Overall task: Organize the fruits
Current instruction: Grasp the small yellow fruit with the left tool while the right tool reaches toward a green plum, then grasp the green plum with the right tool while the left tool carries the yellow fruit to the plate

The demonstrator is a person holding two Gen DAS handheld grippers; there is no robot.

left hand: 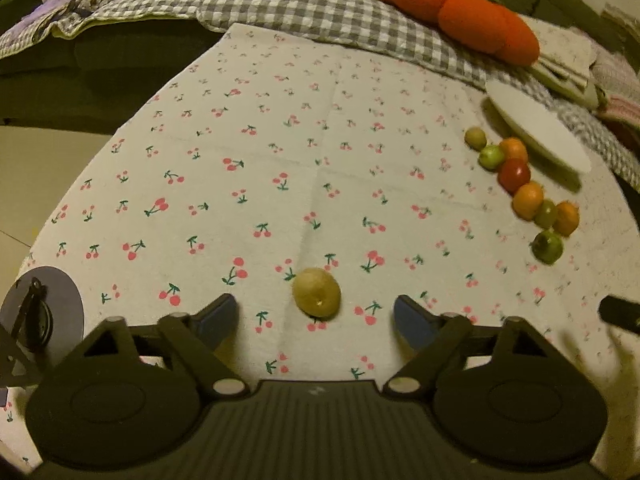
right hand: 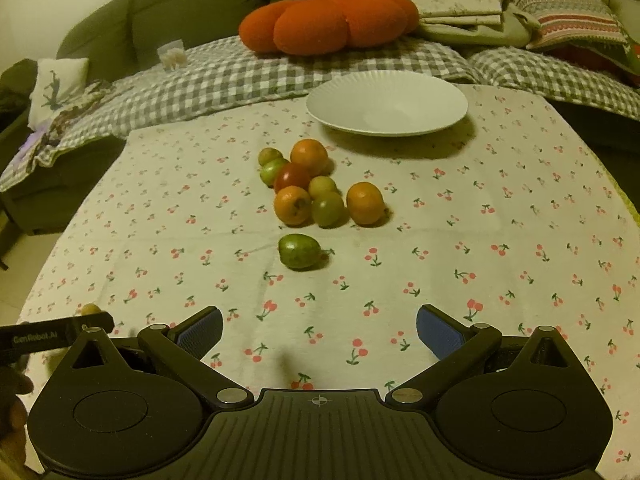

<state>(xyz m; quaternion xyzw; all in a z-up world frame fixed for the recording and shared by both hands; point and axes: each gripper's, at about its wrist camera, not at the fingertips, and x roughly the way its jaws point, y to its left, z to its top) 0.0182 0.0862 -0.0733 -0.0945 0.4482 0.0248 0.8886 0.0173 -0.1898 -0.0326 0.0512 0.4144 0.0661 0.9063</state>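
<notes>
My left gripper [left hand: 316, 314] is open, and a yellow-green fruit [left hand: 316, 291] lies on the cherry-print cloth just between and ahead of its fingertips. A cluster of orange, green and red fruits [left hand: 520, 184] lies far right beside a white plate [left hand: 536, 128]. In the right wrist view my right gripper [right hand: 319, 326] is open and empty. A lone green fruit [right hand: 300, 251] lies ahead of it, the fruit cluster [right hand: 316, 184] beyond, and the empty white plate [right hand: 386, 102] behind. The yellow-green fruit [right hand: 91, 309] shows at the far left.
The cherry-print cloth [right hand: 480, 220] covers the table. A checked blanket [right hand: 224, 76], an orange pumpkin cushion [right hand: 328, 20] and folded fabrics [right hand: 520, 4] lie on the sofa behind. A grey disc [left hand: 44, 312] sits at the table's left edge. The left gripper's body [right hand: 56, 334] shows at left.
</notes>
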